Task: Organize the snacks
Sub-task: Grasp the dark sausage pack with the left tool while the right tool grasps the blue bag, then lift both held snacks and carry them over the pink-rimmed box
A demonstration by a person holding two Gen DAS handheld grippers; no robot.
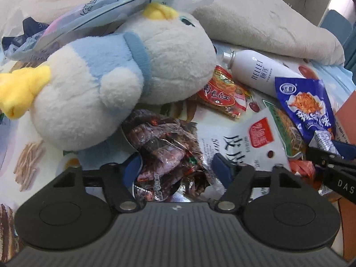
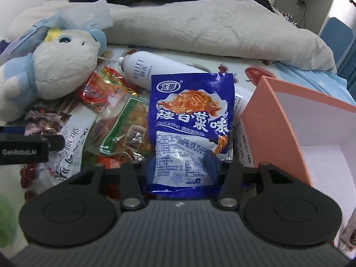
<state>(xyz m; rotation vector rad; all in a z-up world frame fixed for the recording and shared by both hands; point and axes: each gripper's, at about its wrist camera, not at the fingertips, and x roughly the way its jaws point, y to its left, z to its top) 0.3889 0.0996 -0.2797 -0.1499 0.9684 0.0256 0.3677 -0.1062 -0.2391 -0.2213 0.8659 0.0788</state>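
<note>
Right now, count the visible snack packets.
5 packets: blue at right gripper; dark foil at left gripper; red by plush; green-edged beside blue; white shrimp bag beneath. More possibly hidden.

Blue packet (image 2: pixel 191 120) bore white characters and an orange noodle picture; box (image 2: pixel 276 129) was salmon-pink outside, white inside. Plush toy (image 1: pixel 124 75) was white and pale blue with yellow tufts; bottle (image 1: pixel 255 71) white; small packet (image 1: pixel 222 91) red and gold.

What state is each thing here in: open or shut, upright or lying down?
Left gripper: pads around the dark snack packet.
Right gripper: shut on the blue packet, which is sealed and lifted upright.
Pink box: open, nothing visible inside.
Spray bottle: lying down.
Plush toy: lying on its side.
</note>
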